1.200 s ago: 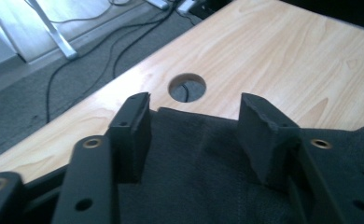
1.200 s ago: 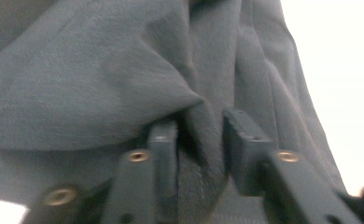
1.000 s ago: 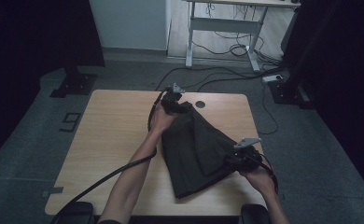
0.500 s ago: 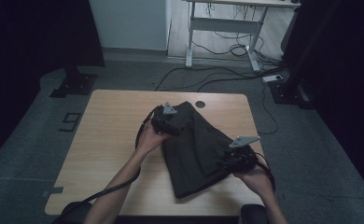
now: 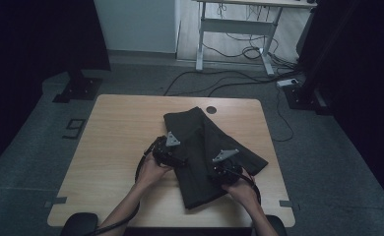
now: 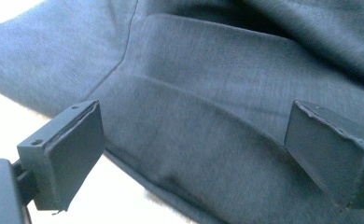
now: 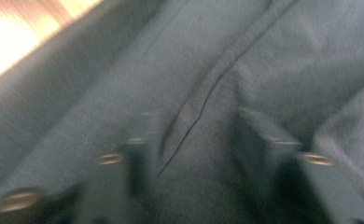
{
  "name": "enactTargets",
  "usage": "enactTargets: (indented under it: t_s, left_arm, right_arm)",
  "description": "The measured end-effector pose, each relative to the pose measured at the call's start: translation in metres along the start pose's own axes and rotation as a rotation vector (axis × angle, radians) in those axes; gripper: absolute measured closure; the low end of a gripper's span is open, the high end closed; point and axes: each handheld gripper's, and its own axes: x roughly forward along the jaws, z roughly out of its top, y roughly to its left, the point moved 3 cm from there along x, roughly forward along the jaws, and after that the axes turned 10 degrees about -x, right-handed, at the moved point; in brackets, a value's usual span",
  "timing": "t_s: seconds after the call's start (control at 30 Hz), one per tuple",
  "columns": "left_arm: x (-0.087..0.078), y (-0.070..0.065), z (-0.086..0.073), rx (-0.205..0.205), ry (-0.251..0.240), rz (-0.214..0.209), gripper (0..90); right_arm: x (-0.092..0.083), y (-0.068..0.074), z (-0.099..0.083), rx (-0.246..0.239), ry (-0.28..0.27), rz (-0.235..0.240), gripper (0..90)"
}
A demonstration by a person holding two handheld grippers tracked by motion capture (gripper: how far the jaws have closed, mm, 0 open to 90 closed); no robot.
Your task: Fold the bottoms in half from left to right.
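Jaws of the left tool (image 6: 194, 154) stand wide apart, having just been opening, over the near left edge of a dark garment (image 5: 209, 152); the soft knit cloth lies between them, unpinched. The right tool (image 7: 194, 154) has just been closing, its jaws set narrowly either side of a raised seam fold, though blur hides any pinch. The folded garment lies spread across the pale wooden table (image 5: 116, 137).
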Motion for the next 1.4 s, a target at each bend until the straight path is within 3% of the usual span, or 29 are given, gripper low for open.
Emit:
enactTargets:
  t_s: [0.1, 0.23, 0.37, 0.43, 0.6, 0.77, 0.87, 0.93, 1.07, 1.2, 1.4]
  left_arm:
    - [0.000, 0.000, -0.004, -0.007, -0.003, 0.002, 5.2]
    - [0.000, -0.001, -0.007, 0.002, 0.002, 0.010, 5.4]
    - [-0.004, -0.002, -0.007, 0.011, 0.001, 0.013, 5.3]
    - [-0.007, -0.004, -0.007, 0.010, -0.006, 0.012, 5.3]
    - [-0.012, -0.008, -0.006, 0.020, -0.010, 0.010, 4.9]
    - [-0.015, -0.011, -0.008, 0.021, -0.010, 0.009, 4.2]
    - [-0.016, -0.013, -0.011, 0.021, -0.006, 0.009, 3.6]
    - [-0.017, -0.014, -0.013, 0.012, -0.006, 0.009, 2.5]
    - [-0.020, -0.018, -0.014, -0.007, -0.007, -0.006, 0.0]
    - [-0.021, -0.029, -0.016, -0.018, -0.013, -0.042, 0.0]
    - [-0.012, -0.044, -0.030, 0.000, 0.031, -0.059, 0.0]
  right_arm:
    - [0.002, 0.000, -0.004, 0.027, 0.009, 0.021, 85.0]
    - [-0.011, -0.004, -0.003, 0.044, -0.018, 0.000, 88.0]
    - [-0.036, -0.017, 0.002, 0.040, -0.058, -0.059, 88.0]
    - [-0.048, -0.029, 0.001, 0.050, -0.067, -0.093, 88.0]
    - [-0.071, -0.068, -0.012, 0.137, -0.073, -0.183, 87.9]
    - [-0.073, -0.107, -0.040, 0.243, -0.027, -0.240, 87.0]
    - [-0.064, -0.123, -0.060, 0.302, 0.021, -0.252, 78.1]
    - [-0.062, -0.129, -0.069, 0.318, 0.048, -0.273, 64.2]
    - [-0.072, -0.131, -0.064, 0.318, 0.008, -0.304, 42.0]
    - [-0.073, -0.131, -0.053, 0.287, -0.008, -0.310, 33.9]
    - [-0.043, -0.142, -0.075, 0.350, 0.064, -0.306, 30.6]
